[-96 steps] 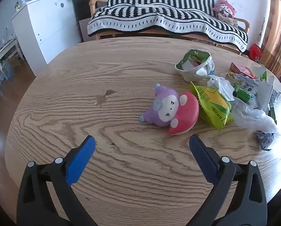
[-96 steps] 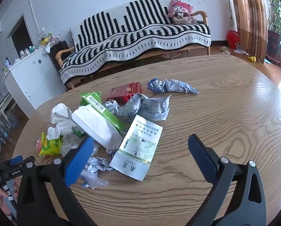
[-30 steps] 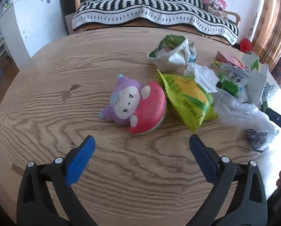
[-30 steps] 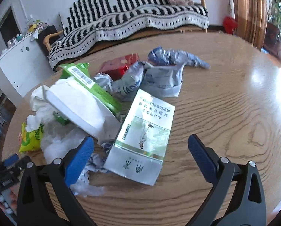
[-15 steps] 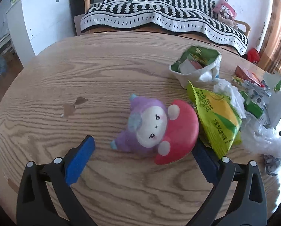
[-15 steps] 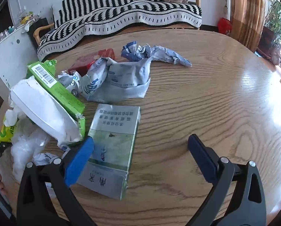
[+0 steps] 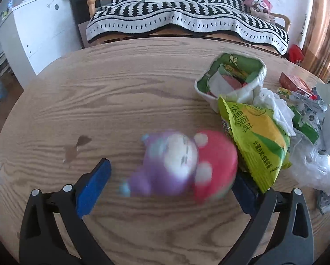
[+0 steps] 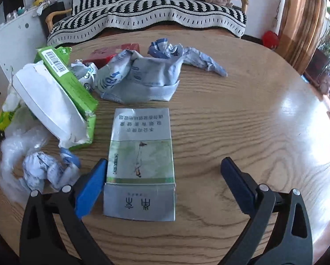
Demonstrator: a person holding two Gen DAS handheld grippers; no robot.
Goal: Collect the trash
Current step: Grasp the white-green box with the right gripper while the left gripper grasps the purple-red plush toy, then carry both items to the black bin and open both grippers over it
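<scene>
left gripper: jaws apart, straddling the toy; left pad clear of it, right pad half hidden behind the toy's red side, contact can't tell.
toy: purple and red plush, motion-blurred, near-centre of table, just left of the snack bag.
open room, left view: bare wood left and far of the toy out to the rounded table edge; small dark stain left of it. Right side crowded.
trash, left view: yellow-green snack bag overlapping the toy's right edge; open green pouch just beyond it, stuffed with wrappers; clear plastic and torn packs at far right.
right gripper: jaws apart around the near end of the carton; left pad touching or just beside its left edge, right pad well clear.
carton: flat grey-green pack, printed text, lying lengthwise away from the camera.
trash, right view: green-white torn box left of carton; crumpled paper and clear plastic at near left; grey-blue wrapper beyond the carton; red box behind that.
open room, right view: whole right half of the table bare, glare near the right edge.
view difference: toy and pouch only in left view; carton and grey-blue wrapper only in right view.
</scene>
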